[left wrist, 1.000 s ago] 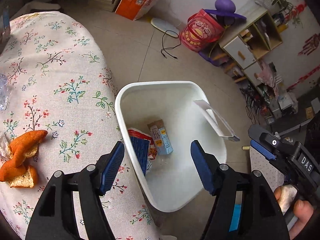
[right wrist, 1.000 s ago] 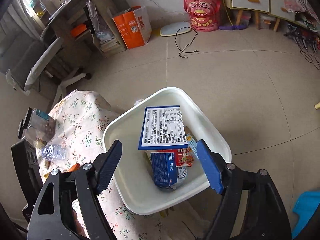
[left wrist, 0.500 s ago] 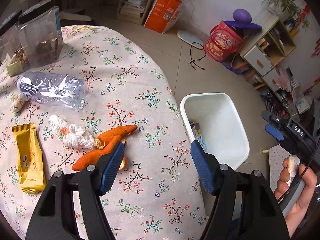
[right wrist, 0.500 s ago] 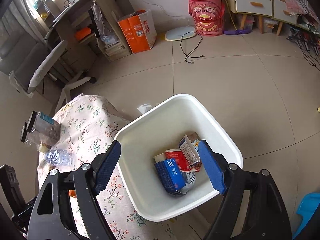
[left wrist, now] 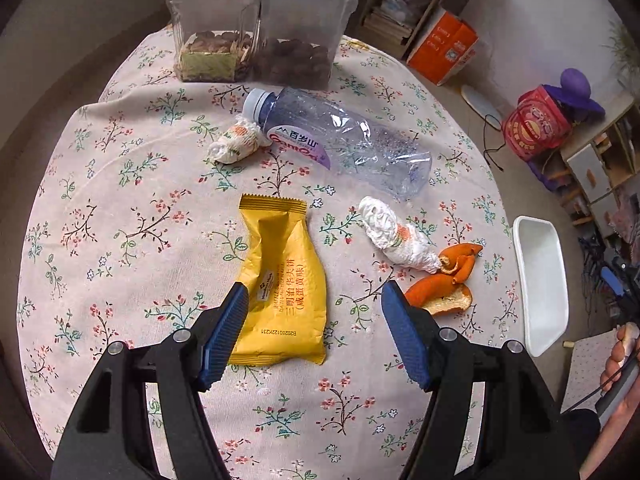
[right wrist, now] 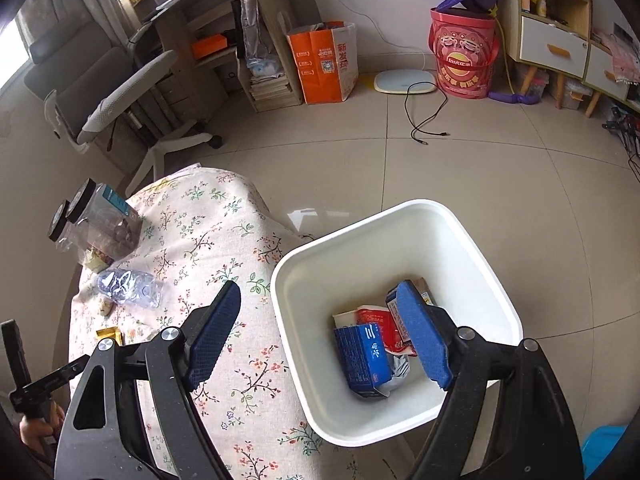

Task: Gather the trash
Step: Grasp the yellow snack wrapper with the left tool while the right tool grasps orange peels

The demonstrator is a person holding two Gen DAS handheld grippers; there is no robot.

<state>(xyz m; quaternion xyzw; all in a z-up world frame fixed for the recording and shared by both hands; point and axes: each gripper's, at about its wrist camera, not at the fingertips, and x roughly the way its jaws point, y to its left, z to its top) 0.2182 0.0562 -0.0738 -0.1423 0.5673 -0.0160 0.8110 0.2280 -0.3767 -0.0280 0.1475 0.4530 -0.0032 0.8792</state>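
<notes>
Yellow crinkled foil wrapper (left wrist: 282, 280), open left tool (left wrist: 312, 320) above

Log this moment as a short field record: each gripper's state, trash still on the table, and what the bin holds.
left gripper: open, empty, over the yellow wrapper
right gripper: open, empty, above the white bin
trash on table: yellow wrapper, plastic bottle, two crumpled tissues, orange peel
bin contents: blue carton, red packet, other packaging
also on table: two clear jars
</notes>
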